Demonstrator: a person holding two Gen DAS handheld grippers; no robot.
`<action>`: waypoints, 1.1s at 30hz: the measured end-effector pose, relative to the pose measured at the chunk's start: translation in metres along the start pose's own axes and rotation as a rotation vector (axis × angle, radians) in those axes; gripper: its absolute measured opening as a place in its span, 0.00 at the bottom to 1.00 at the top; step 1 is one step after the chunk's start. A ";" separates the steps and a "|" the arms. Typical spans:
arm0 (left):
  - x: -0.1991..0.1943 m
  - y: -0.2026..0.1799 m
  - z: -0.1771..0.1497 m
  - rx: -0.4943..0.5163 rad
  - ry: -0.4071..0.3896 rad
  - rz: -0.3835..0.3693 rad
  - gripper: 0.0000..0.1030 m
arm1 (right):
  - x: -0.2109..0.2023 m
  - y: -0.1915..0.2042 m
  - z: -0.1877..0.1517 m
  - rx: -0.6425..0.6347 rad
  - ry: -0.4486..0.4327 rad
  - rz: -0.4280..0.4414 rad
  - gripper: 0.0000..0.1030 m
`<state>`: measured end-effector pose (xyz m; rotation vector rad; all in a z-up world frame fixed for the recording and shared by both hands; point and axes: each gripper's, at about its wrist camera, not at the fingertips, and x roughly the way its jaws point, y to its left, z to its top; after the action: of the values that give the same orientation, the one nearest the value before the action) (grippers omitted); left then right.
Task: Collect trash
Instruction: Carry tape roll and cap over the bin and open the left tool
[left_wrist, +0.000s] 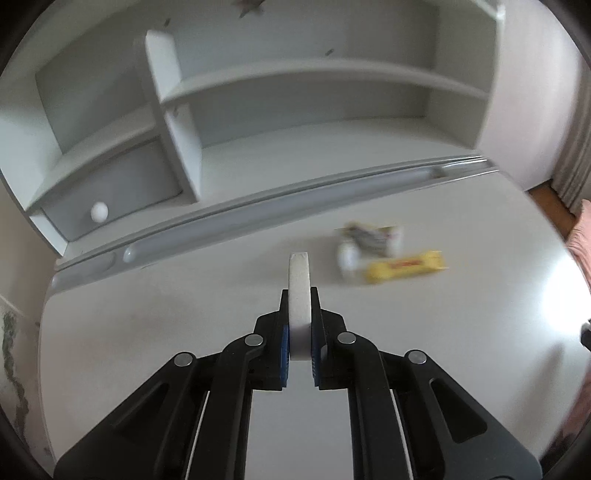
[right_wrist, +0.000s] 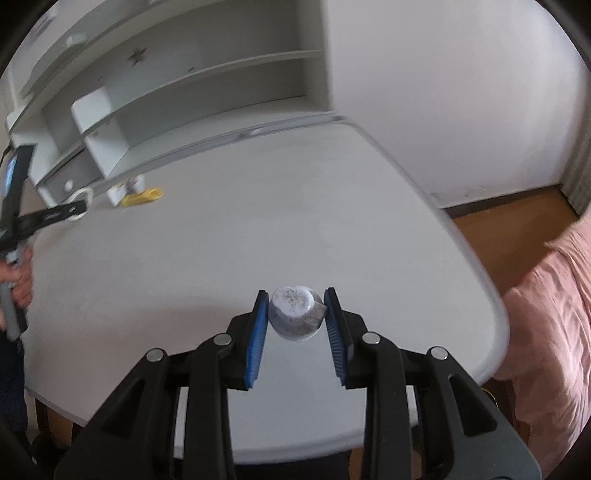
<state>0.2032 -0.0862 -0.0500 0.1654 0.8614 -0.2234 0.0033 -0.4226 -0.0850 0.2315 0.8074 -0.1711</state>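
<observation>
My left gripper (left_wrist: 299, 299) is shut on a white tape roll (left_wrist: 298, 295), held edge-on above the white table (left_wrist: 184, 314). Beyond it lie a crumpled white wrapper (left_wrist: 369, 243) and a yellow candy wrapper (left_wrist: 406, 266), both blurred. My right gripper (right_wrist: 297, 299) is shut on a small crumpled white cup (right_wrist: 293, 312) with specks on its bottom, held above the table's near edge (right_wrist: 295, 450). The left gripper with the tape roll (right_wrist: 82, 197) shows at the far left of the right wrist view, near the yellow wrapper (right_wrist: 142, 197) and the white wrapper (right_wrist: 127, 187).
A white shelf unit (left_wrist: 177, 122) with a knobbed drawer (left_wrist: 99, 212) stands behind the table, past a raised rim (left_wrist: 258, 210). A pink cloth (right_wrist: 546, 314) lies right of the table. Wooden floor (right_wrist: 517, 218) shows beyond the right edge.
</observation>
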 end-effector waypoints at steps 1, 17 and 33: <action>-0.011 -0.011 -0.001 0.012 -0.016 -0.023 0.08 | -0.006 -0.012 -0.003 0.022 -0.010 -0.017 0.30; -0.082 -0.349 -0.033 0.436 -0.056 -0.624 0.08 | -0.078 -0.231 -0.110 0.448 -0.008 -0.308 0.30; -0.006 -0.587 -0.177 0.815 0.168 -0.841 0.08 | -0.060 -0.357 -0.236 0.717 0.193 -0.390 0.30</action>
<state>-0.0830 -0.6102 -0.1904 0.5821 0.9284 -1.3676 -0.2866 -0.6985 -0.2489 0.7736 0.9546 -0.8200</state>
